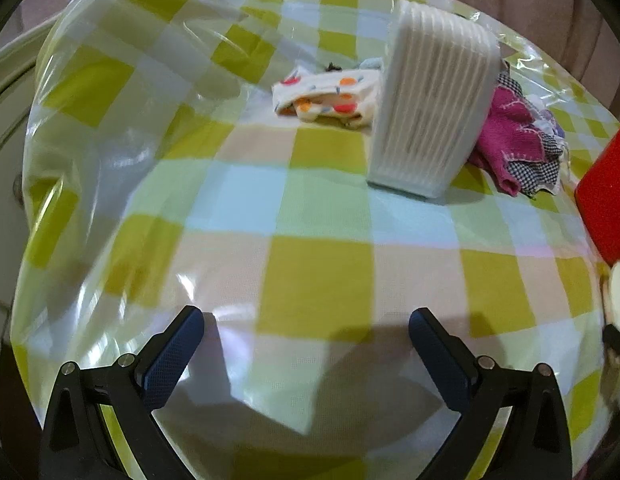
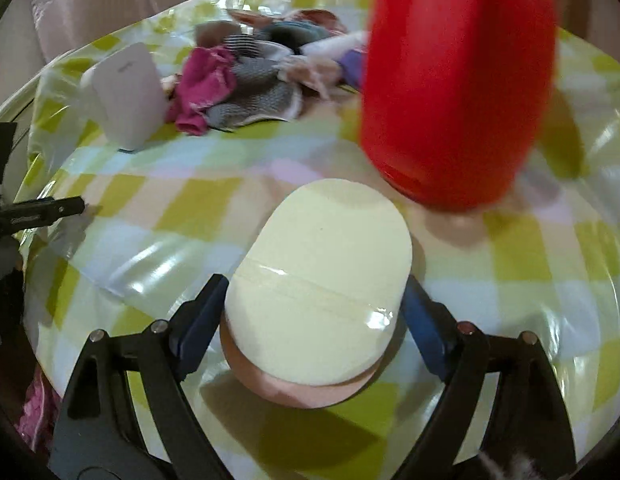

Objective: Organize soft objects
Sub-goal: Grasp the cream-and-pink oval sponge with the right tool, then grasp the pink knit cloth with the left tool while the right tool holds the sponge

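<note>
**Sponge in the right jaws, red bin close ahead**

The right gripper (image 2: pixel 314 312) grasps a pale oval sponge (image 2: pixel 322 280), both pads pressed against its sides; a pinkish layer shows beneath it. It is held just above the checked surface (image 2: pixel 158 208), at 6 o'clock in the right wrist view. The red bin (image 2: pixel 458 80) looms at 1 o'clock, blurred and near. A white ribbed bin (image 2: pixel 128 96) stands at 10 o'clock, with a heap of cloths (image 2: pixel 246 80) at 11 o'clock just beside it.

The left gripper (image 1: pixel 306 344) hangs released over bare cloth, nothing between its jaws. In its view a spotted cloth (image 1: pixel 326 96) lies at 12 o'clock, touching the white bin.

Risks, as I judge them: the sponge is soft and gripped only at its near end, so a quick swing could let it squirm free. The red bin is light-looking and close; a jaw could nudge or tip it. The glossy plastic cover may also let bins slide.
</note>
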Available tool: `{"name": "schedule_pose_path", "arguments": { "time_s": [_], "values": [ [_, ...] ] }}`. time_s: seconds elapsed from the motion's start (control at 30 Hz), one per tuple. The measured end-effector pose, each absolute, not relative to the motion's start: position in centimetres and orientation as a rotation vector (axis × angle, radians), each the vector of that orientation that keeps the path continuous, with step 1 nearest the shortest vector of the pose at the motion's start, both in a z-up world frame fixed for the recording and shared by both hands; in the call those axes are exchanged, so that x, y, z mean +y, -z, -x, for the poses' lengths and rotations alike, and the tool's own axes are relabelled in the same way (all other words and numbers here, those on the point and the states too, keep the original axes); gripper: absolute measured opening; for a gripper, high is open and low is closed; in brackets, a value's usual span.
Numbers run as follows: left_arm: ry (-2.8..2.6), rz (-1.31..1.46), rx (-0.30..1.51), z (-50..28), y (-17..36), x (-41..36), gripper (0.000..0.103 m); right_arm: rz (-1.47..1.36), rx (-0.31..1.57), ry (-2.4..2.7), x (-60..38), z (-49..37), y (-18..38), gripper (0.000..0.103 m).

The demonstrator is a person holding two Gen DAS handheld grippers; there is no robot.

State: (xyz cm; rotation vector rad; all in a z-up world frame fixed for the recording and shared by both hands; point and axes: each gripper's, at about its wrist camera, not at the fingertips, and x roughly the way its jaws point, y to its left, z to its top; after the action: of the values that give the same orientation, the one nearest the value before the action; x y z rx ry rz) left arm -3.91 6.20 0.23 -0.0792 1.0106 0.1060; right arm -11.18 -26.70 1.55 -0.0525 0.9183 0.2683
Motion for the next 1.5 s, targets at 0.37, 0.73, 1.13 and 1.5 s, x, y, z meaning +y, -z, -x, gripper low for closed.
{"name": "schedule_pose_path", "arguments": {
  "time_s": [0.37, 0.73, 1.13, 1.5],
  "values": [
    [0.108, 0.028, 0.938, -1.5, -2.9, -6.0, 0.103, 0.122, 0.899, -0.247, -26.3, 11.2, -1.2, 0.088],
    [-0.028, -0.016, 0.891, -10.9, -4.3, -10.1, 0.103, 0.125, 0.889, -0.255, -26.3, 10.9, -1.0, 0.089],
    [0.007, -0.074, 0.820, -5.8, -3.4, -9.2, 0.010, 0.129, 0.883, -0.262, -26.3, 11.3, -1.2, 0.090],
    [0.100, -0.113, 0.799, 2.9, -4.2, -5.2, 0.009, 0.130, 0.885, -0.261, -26.3, 11.0, -1.2, 0.090]
  ]
}}
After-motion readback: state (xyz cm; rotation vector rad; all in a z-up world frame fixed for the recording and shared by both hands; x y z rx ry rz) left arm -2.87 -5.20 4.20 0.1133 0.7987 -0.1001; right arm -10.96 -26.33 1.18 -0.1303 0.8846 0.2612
